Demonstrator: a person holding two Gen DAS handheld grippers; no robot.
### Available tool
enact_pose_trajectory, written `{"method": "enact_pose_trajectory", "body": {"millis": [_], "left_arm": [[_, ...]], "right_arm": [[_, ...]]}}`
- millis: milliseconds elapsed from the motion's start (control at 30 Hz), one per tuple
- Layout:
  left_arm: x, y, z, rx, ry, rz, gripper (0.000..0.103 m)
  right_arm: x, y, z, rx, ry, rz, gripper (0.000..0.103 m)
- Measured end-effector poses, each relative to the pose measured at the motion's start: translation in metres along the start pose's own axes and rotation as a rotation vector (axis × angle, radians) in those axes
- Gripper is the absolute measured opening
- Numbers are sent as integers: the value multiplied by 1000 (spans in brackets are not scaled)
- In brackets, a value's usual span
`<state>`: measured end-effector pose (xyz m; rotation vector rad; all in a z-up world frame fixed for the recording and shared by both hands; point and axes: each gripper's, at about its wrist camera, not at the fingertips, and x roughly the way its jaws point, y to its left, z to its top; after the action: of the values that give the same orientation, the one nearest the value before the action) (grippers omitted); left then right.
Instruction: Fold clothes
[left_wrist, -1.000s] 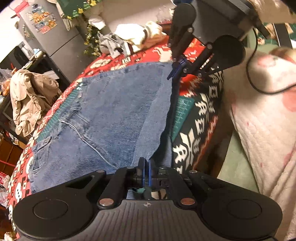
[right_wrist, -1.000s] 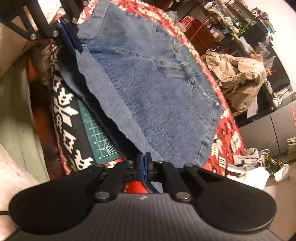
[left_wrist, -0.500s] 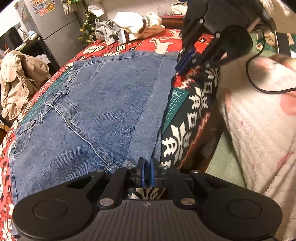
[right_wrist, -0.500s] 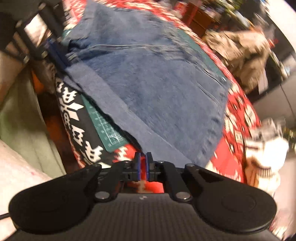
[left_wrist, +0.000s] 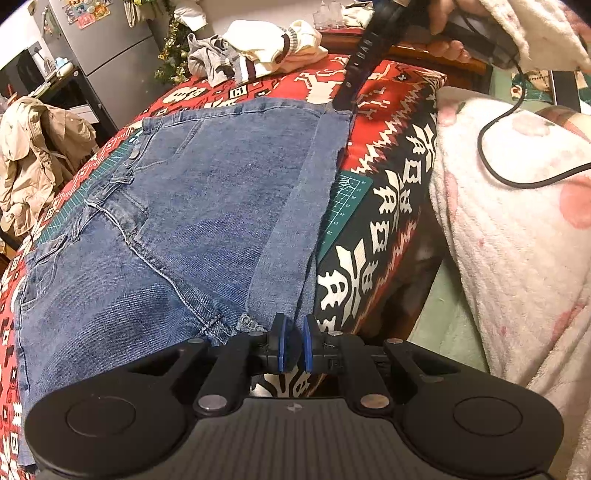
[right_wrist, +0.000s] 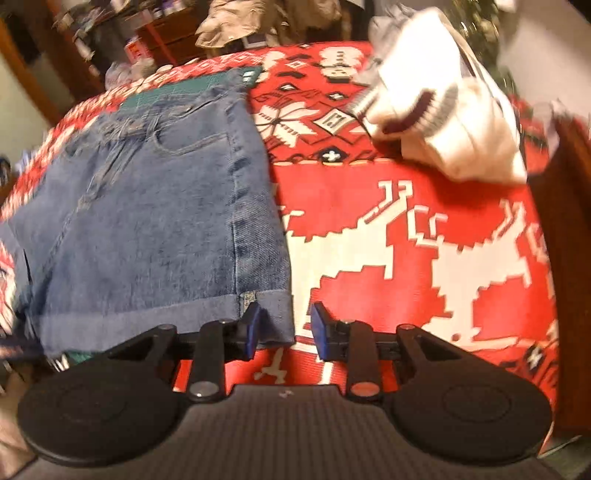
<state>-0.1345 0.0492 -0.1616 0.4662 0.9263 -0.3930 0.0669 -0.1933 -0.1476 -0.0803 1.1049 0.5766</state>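
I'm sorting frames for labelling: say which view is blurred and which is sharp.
Right wrist view: motion-smeared, the white sweater and room behind streaked, denim shorts soft. Left wrist view: sharp, shorts' seams crisp, only fisheye bending at the edges.

Your faded blue denim shorts (left_wrist: 192, 206) lie flat on the red-and-white patterned blanket (right_wrist: 424, 236) — waistband at the far edge, front pockets up. You can see the leg hems turned up in a cuff at the near edge, one corner overhanging a green cutting mat (left_wrist: 343, 206).
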Motion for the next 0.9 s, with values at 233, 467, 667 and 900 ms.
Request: {"method": "enact_pose_trajectory", "body": {"millis": [233, 467, 667, 900], "left_arm": [[2, 3, 2, -10, 7, -9, 11], [0, 4, 4, -34, 0, -37, 11], [-7, 10, 0, -79, 11, -47, 11], [-30, 22, -12, -157, 1, -12, 24]], "right_arm": [[-3, 24, -4, -96, 1, -62, 4], [-15, 29, 1, -141, -61, -166, 4], [-4, 35, -3, -183, -37, -207, 6], [-35, 40, -5, -151, -104, -191, 12]]}}
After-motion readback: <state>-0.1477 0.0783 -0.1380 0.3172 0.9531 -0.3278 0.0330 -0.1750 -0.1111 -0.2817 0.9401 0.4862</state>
